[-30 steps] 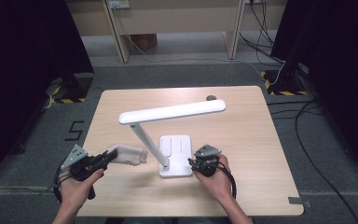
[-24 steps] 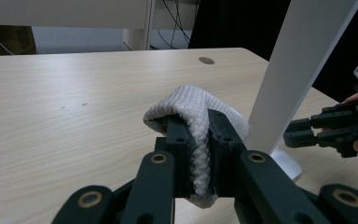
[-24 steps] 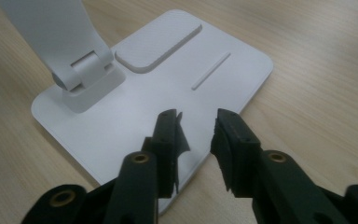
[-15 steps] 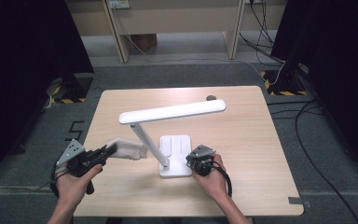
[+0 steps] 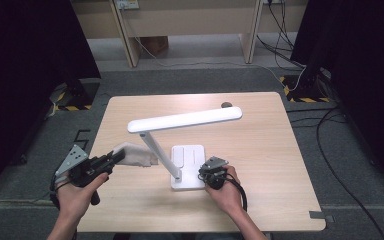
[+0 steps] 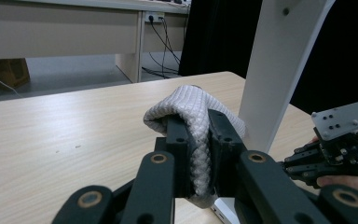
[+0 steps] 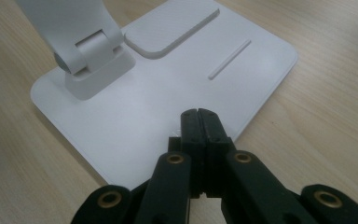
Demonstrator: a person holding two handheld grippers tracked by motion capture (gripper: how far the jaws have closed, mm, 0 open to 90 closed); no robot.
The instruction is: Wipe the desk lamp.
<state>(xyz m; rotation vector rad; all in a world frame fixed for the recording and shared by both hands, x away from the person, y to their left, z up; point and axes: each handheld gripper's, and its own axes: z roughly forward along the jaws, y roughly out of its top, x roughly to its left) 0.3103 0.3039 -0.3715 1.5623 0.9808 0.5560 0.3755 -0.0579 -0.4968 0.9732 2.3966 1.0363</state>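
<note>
While the left gripper (image 6: pixel 200 154) pinches the white cloth (image 6: pixel 191 112), press the shut right gripper (image 7: pixel 200 116) firmly on the lamp base (image 7: pixel 121 116) before wiping.

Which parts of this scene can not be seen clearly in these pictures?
- Small dark object on the far table edge, high view: too small to identify.
- White quilted cloth in the left tool, left gripper view: its lower end is hidden behind the jaws.
- White desk lamp base, right gripper view: the near edge is covered by the shut right tool; whether the tips press a button is unclear.
</note>
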